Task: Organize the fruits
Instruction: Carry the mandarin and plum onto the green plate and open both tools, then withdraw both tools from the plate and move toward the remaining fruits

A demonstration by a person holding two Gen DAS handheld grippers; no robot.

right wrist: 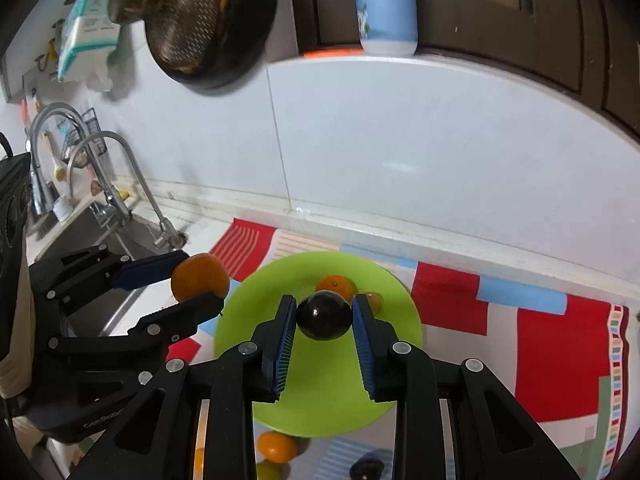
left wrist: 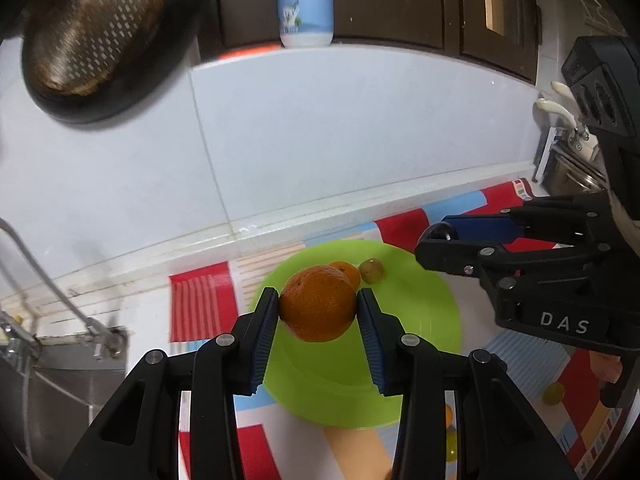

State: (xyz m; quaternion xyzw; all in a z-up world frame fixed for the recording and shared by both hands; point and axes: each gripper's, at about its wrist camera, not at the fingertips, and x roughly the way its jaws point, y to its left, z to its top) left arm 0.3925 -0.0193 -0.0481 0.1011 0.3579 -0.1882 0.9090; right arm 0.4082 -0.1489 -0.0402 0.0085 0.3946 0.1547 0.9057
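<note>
Over on the left there's the steel sink [right wrist: 92,232] with its curved taps, then the left gripper [left wrist: 318,304] clamped on a round orange mandarin [left wrist: 318,302], jaws only as far apart as the fruit is wide, holding it above the near-left part of the round lime-green plastic plate [left wrist: 420,320]. Next, the right gripper [right wrist: 324,316] has its blue pads squeezed on a small, glossy dark plum [right wrist: 324,317], also above the plate. Both look poised for a drop-off, I'd guess, since a smaller orange [right wrist: 335,285] and a greenish fruit [left wrist: 371,270] already sit at the plate's far side. A few loose fruits (orange, yellow-green, one dark) wait on the striped mat [right wrist: 560,340] nearer the camera.
</note>
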